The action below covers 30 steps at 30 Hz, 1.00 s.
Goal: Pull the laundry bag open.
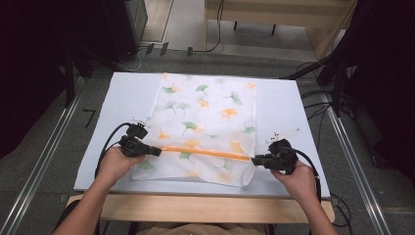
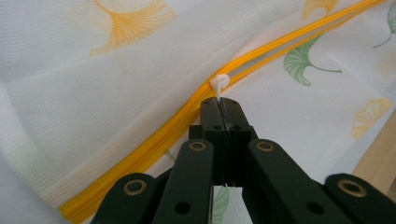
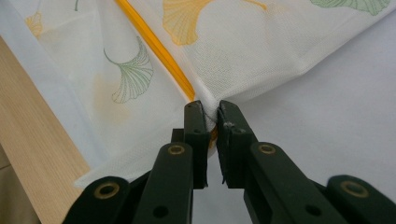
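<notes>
A white mesh bag (image 1: 205, 122) printed with green and orange ginkgo leaves lies flat on the white table top (image 1: 127, 98). An orange zipper (image 1: 205, 152) runs across its near part. At the zipper's left end, my left gripper (image 1: 157, 151) is shut on the small white zipper pull (image 2: 219, 83), which sticks out just past the jaw tips (image 2: 221, 103). My right gripper (image 1: 255, 159) is shut on the bag's right edge at the zipper's other end (image 3: 212, 112), with a fold of mesh bunched between the jaws. The zipper (image 3: 154, 46) runs away from them.
The table's wooden front edge (image 1: 195, 208) lies just below the bag. Cables (image 1: 318, 105) and dark stands (image 1: 342, 63) crowd the floor to the right, and a metal rail (image 1: 44, 152) runs along the left.
</notes>
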### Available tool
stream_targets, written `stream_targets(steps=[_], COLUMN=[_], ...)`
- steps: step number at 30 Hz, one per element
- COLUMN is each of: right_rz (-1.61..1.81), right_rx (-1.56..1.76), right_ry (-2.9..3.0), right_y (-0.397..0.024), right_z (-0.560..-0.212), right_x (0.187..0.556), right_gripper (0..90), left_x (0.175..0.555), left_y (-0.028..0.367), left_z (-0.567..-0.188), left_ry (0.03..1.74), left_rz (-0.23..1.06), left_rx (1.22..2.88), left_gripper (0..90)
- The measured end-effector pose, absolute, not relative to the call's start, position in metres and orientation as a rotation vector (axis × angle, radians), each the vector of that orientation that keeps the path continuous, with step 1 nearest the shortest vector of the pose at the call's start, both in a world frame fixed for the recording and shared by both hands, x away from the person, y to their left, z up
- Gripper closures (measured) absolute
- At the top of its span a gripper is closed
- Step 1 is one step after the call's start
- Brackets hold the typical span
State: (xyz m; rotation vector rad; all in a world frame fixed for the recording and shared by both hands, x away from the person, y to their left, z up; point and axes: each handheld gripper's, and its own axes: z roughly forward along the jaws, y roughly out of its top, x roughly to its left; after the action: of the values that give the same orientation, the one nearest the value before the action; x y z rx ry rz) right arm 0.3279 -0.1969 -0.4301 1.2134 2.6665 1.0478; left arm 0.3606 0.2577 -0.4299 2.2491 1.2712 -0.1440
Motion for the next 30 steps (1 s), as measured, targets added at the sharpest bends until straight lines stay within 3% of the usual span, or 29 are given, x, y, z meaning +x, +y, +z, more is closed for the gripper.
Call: stream_targets(steps=[30], right_rz=[1.029], right_rx=[1.232], right_ry=[2.678], right_y=[-0.197], right_z=[-0.431], right_x=[0.33], right_gripper=[84.8], left_x=[0.358], left_y=[0.282], left_z=[-0.429], left_ry=[1.327], left_rz=[-0.129], left_rx=[2.232], left_gripper=[90.0])
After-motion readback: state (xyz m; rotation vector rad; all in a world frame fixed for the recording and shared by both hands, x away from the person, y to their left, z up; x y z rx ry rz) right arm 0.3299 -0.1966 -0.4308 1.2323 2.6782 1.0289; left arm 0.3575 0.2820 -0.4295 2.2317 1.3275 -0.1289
